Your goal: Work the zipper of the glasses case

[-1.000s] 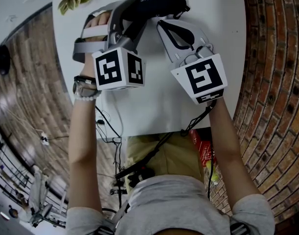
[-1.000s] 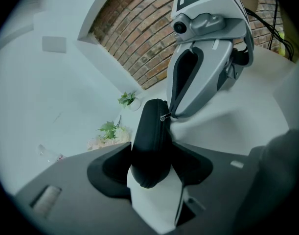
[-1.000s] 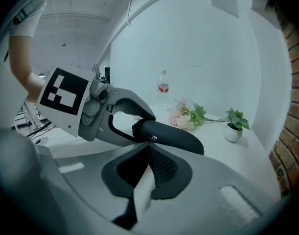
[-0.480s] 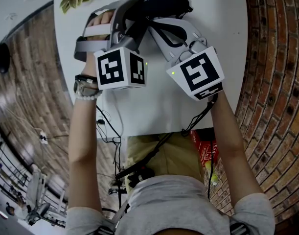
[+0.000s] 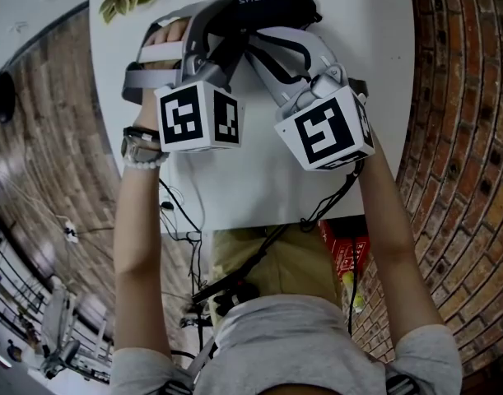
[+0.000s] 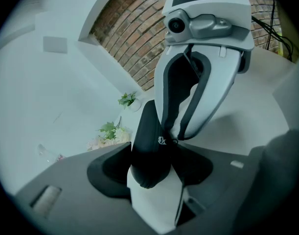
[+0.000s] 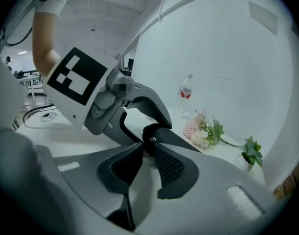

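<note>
A black, oblong, hard-shelled glasses case (image 5: 272, 5) is seen at the far edge of a white round table (image 5: 259, 179). Its left end is clamped between the widely spread jaws of the left gripper (image 6: 154, 150). The right gripper (image 7: 148, 143) is set against that same end. Its jaws have just been opening and are parted by a narrow gap, with nothing pinched. A small pale zipper tab (image 6: 162, 141) is seen just at their tips.
</note>
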The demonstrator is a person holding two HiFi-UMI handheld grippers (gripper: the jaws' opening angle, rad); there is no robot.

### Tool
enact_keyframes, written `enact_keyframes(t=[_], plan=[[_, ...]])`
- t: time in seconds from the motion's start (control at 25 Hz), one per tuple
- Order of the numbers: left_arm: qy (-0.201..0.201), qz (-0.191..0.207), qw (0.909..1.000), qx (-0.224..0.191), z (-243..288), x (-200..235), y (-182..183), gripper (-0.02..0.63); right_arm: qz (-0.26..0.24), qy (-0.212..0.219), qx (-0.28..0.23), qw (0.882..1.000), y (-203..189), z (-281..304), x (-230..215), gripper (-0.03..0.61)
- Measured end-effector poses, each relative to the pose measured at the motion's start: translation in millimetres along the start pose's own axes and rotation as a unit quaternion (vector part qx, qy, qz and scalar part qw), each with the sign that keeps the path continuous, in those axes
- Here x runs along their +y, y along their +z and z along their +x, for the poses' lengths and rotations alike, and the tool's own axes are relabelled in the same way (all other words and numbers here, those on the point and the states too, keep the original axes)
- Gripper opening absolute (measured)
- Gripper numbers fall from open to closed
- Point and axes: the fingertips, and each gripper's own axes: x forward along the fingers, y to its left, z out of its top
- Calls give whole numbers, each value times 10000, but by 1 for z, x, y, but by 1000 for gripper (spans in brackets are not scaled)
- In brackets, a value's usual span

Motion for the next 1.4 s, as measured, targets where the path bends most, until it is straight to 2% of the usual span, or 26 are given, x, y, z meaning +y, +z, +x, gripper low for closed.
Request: enact_keyframes(t=[0.2, 0.36, 0.64, 1.08, 1.28, 1.4], plan=[[-8, 1, 10000, 5, 1, -1, 0, 263, -709, -226, 154, 9971, 2, -12, -8, 160], [-15, 9, 10000, 14, 1, -1, 0, 264, -1434, -524, 276, 9879, 1, -18, -24, 191], [1, 18, 10000, 35, 1, -1, -1, 264, -2277, -521, 432, 9714, -6, -9, -34, 282], [145, -36, 9999, -14, 1, -2, -3, 264, -3177, -489, 755, 9439, -19, 11, -40, 265], [186, -121, 9998, 15, 2, -2, -2, 261, -3183, -429, 832, 9433, -20, 12, -41, 259], [145, -433, 9990, 17, 2, -3, 0, 300, -3158, -389, 825, 9444, -20, 11, -40, 258]])
